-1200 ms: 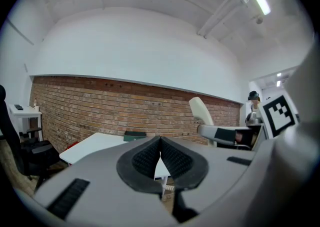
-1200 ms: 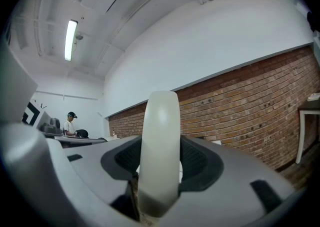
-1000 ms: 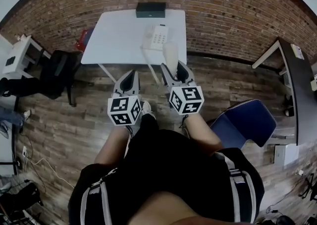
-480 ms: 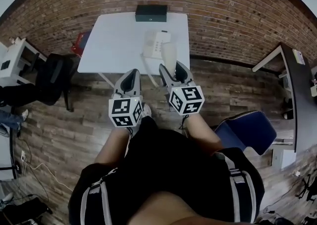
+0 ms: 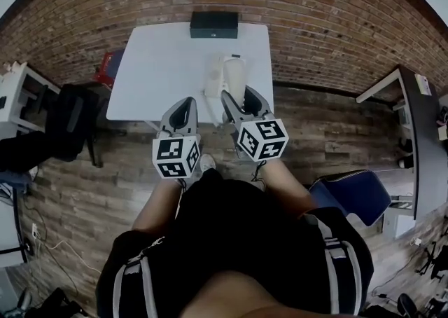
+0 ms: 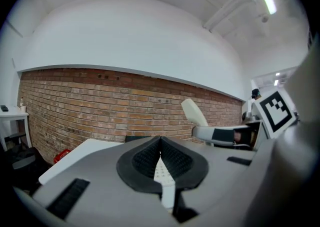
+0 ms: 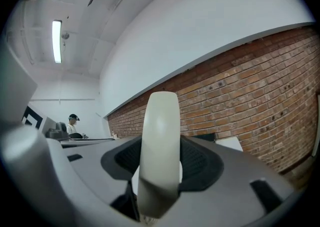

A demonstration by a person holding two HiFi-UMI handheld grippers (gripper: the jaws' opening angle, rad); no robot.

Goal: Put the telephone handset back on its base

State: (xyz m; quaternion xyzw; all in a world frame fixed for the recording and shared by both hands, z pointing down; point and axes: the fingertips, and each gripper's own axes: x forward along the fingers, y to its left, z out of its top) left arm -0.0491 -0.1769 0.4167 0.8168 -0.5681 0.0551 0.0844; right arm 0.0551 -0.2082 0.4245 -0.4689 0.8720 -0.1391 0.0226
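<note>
A cream telephone handset (image 5: 236, 75) (image 7: 160, 141) stands upright between the jaws of my right gripper (image 5: 243, 101) (image 7: 161, 162), which is shut on it. In the head view it hangs over the near edge of the white table (image 5: 161, 64) and overlaps the cream telephone base (image 5: 213, 75). My left gripper (image 5: 183, 112) (image 6: 160, 146) hovers beside it to the left, shut and holding nothing. Through its jaws the base's keypad (image 6: 163, 172) shows. The left gripper view also catches the handset (image 6: 195, 113) at the right.
A black box (image 5: 213, 24) sits at the table's far edge against the brick wall (image 5: 336, 15). A red object (image 5: 110, 66) and a black chair (image 5: 70, 117) are left of the table. A blue chair (image 5: 350, 190) and a dark desk (image 5: 413, 113) are at the right.
The table and phone have drawn closer under the grippers. The handset, earlier to the right of the base, now overlaps it in the head view. The blue chair has slipped back.
</note>
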